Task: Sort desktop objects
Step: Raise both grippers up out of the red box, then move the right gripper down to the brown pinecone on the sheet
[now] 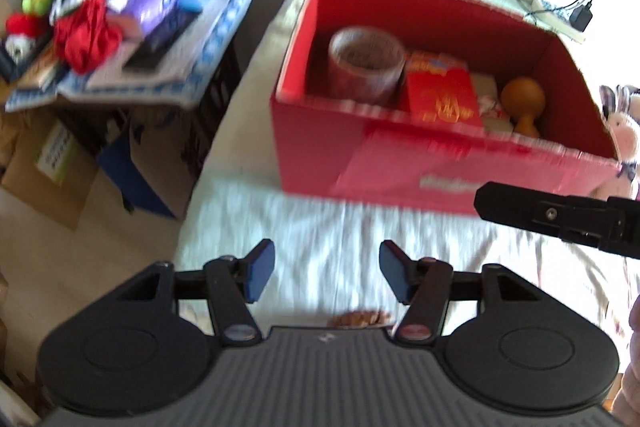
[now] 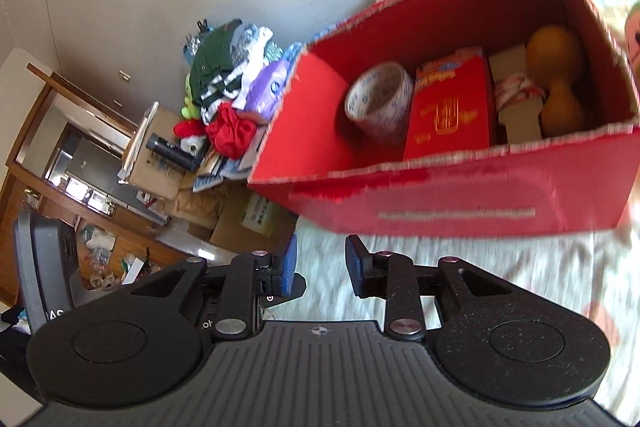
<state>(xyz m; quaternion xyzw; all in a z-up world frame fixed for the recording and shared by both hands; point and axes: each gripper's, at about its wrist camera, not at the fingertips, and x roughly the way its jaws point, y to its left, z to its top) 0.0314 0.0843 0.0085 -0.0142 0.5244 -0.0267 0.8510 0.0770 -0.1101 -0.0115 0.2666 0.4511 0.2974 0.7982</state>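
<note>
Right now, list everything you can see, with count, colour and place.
box: one, red, open, on the white cloth
tape roll: one, whitish, inside box, left end
packet: one, red with gold print, inside box, middle
pale block: one, beige, red-white tie, beside packet
gourd: one, orange-brown, inside box, right end
plush rabbit: one, white-pink, right of box
clutter pile: clothes, toys, left of bed
charger: one, black, behind box
left gripper: open, empty
right gripper: open, empty
</note>
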